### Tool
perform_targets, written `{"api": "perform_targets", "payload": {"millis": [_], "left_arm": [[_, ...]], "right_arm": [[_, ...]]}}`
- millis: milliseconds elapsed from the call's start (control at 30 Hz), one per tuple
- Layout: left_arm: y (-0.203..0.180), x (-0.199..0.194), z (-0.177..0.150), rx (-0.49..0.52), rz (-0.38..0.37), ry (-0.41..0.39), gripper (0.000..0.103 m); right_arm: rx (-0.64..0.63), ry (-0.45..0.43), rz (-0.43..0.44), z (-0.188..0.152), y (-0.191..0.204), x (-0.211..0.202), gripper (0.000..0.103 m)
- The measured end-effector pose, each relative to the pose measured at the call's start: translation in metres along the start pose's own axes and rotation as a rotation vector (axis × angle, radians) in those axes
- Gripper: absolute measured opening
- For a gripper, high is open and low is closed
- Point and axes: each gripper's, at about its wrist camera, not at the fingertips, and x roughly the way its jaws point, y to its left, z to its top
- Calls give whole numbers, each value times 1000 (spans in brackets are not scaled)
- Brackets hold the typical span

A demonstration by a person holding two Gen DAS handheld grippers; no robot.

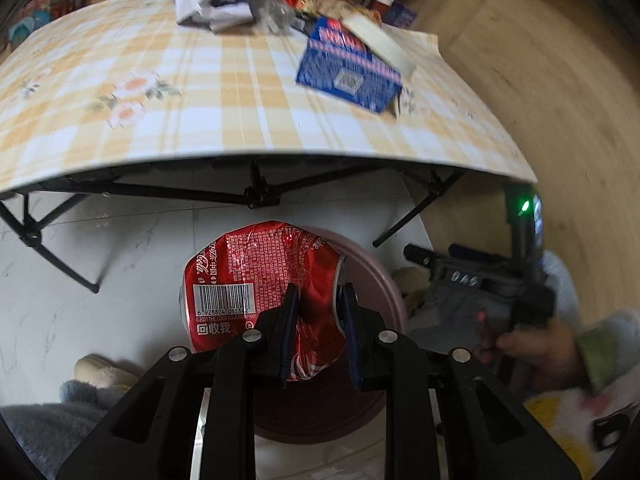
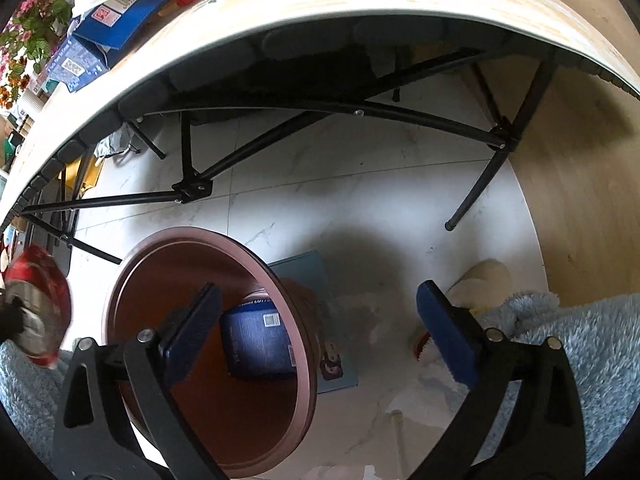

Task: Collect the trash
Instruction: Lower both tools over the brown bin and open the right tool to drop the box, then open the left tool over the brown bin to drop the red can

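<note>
The left claw (image 1: 320,320) is squeezing a crushed red cola can (image 1: 260,280) between its two blue pads, and it is holding the can in the air just over the pink bin (image 1: 384,280) that is sitting on the white floor in front of the bench (image 1: 200,120); the right claw (image 2: 320,336) is spreading wide open and is gripping nothing, and it is hanging near the mouth of the same bin (image 2: 280,288); a blue box (image 2: 256,344) is lying down inside the bin (its label is too blurry to read); more trash is waiting on the bench, with a blue carton (image 1: 352,68) near the right edge and a heap of crumpled paper (image 1: 228,0) at the far side.
</note>
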Motion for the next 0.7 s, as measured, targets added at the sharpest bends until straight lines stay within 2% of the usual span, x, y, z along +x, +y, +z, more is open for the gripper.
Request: {"api": "perform_targets", "payload": {"millis": [33, 67, 133, 233, 367, 533, 667, 700], "left_arm": [[-1, 9, -8, 35, 13, 5, 22], [0, 25, -17, 57, 31, 60, 22], [5, 41, -20, 26, -6, 112, 22], [7, 41, -16, 39, -22, 68, 22], [18, 50, -18, -14, -35, 107, 22], [24, 41, -15, -61, -61, 60, 23], [26, 34, -12, -91, -48, 15, 56], [27, 33, -11, -94, -43, 5, 61]], "right_arm": [[-1, 0, -2, -1, -1, 0, 96], [-1, 1, -5, -1, -1, 0, 96], [2, 4, -11, -1, -2, 1, 96], [9, 4, -16, -2, -4, 0, 96], [16, 3, -18, -2, -6, -1, 96], [24, 6, -22, -2, -8, 1, 96], [14, 11, -20, -2, -5, 3, 96], [6, 13, -15, -2, -4, 3, 96]]}}
